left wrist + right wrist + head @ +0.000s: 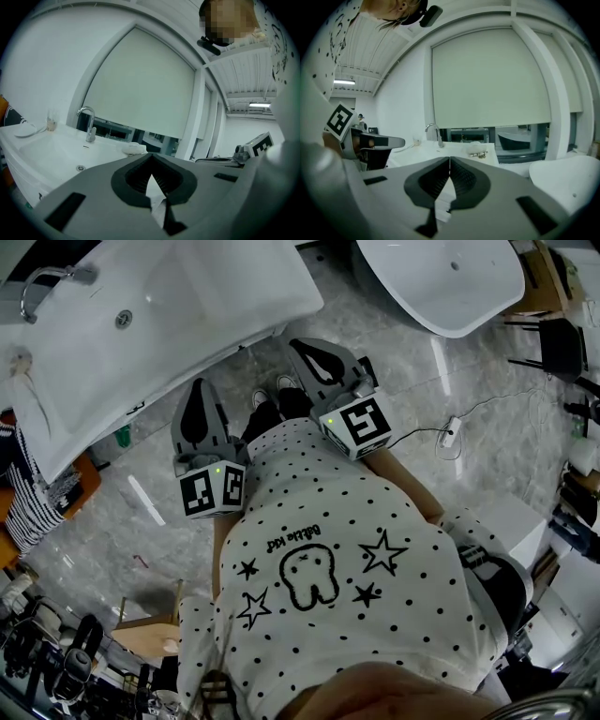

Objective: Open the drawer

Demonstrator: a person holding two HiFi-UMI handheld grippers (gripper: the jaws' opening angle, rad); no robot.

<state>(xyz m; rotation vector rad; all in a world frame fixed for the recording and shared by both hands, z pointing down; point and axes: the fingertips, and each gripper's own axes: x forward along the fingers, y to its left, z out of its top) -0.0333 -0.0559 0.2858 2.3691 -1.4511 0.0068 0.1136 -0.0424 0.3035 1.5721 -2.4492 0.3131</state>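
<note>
While they face the white sink (pixel 187 306), left gripper (pixel 151 157) and right gripper (pixel 449 159) sit closed, nothing between jaws. Right of it, second basin (pixel 441 282) stands apart.

A long white washbasin (pixel 187 306) fills the far left, with a chrome tap (pixel 42 277) at its left end and a round drain (pixel 124 319) in the bowl. A second white tub (pixel 450 282) sits at the far right. On the grey marble floor (pixel 497 399) to the right lies a white power strip (pixel 449 432) on a thin cable, with a black chair (pixel 562 343) farther right. Behind the basin a pale roller blind (pixel 140 89) covers the window, and a glass (pixel 51 121) and a white dish (pixel 22 130) stand left of the tap.
</note>
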